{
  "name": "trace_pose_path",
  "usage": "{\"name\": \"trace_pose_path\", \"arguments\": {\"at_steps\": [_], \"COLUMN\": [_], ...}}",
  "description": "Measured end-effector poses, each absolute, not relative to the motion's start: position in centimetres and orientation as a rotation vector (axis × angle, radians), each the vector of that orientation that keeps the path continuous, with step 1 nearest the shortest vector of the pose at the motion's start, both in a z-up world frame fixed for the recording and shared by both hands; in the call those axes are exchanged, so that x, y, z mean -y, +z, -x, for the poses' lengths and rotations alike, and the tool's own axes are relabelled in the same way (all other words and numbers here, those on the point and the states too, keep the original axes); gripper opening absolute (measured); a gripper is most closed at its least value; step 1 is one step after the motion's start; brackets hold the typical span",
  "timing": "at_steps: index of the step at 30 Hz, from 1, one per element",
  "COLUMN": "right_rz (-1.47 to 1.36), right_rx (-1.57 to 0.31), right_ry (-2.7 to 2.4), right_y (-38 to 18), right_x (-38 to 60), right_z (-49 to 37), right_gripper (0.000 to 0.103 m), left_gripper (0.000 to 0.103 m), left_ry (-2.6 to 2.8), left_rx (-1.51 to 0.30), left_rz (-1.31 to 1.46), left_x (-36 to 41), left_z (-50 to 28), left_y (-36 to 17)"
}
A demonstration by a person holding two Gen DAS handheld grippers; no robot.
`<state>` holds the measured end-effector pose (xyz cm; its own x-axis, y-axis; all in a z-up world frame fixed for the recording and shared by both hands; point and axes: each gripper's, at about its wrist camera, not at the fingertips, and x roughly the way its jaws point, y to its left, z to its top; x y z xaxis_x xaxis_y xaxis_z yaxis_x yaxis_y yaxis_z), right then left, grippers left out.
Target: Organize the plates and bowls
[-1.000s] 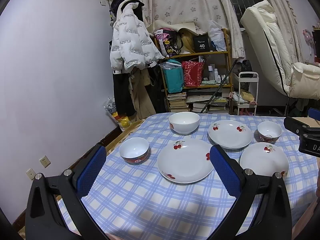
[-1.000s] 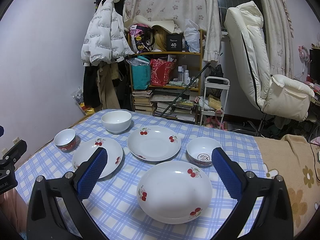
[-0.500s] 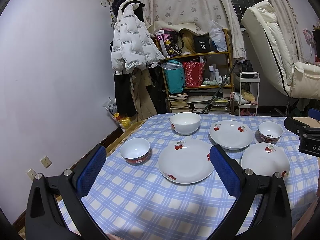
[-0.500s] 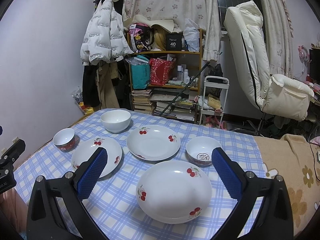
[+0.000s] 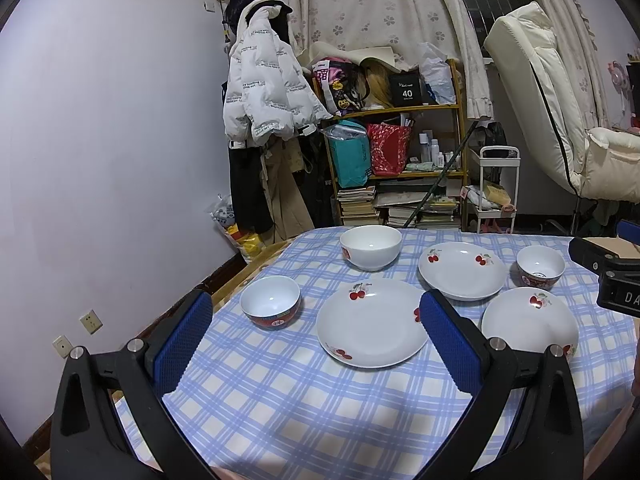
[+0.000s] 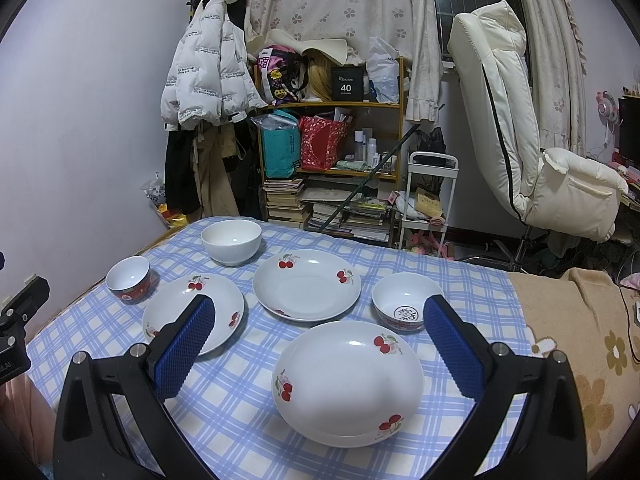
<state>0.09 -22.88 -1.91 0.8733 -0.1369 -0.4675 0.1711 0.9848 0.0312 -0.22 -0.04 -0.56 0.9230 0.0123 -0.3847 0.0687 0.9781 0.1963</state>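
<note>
- Plates and bowls lay spread singly on the checked worktop, none stacked
- Right gripper hovered spread and empty, the near plate straight ahead between its fingers, rim up
- Left gripper, also spread and empty, faced the left plate; round dishes, no long axis

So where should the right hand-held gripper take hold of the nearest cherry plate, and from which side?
Probably the near rim of the cherry plate, approached low from the front: it lies flat and shallow, so only the raised edge gives the open right hand-held gripper something to pinch.
</note>
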Motion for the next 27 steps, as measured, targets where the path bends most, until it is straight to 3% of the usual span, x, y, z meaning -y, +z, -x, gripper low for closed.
{"name": "trace_pose_path", "arguments": {"at_steps": [27], "right_rz": [-0.072], "right_rx": [-0.485], "right_ry": [-0.162], "right_y": [-1.98], "right_x": [22.87], "right_z": [-0.17], "right_gripper": [0.103], "left_gripper": [0.102], "left_ry": [-0.024], "left_rx": [-0.393], "left_rz": [-0.205], "left_x": [-0.34], "left_z": [0.16], "left_y": [-0.46]}}
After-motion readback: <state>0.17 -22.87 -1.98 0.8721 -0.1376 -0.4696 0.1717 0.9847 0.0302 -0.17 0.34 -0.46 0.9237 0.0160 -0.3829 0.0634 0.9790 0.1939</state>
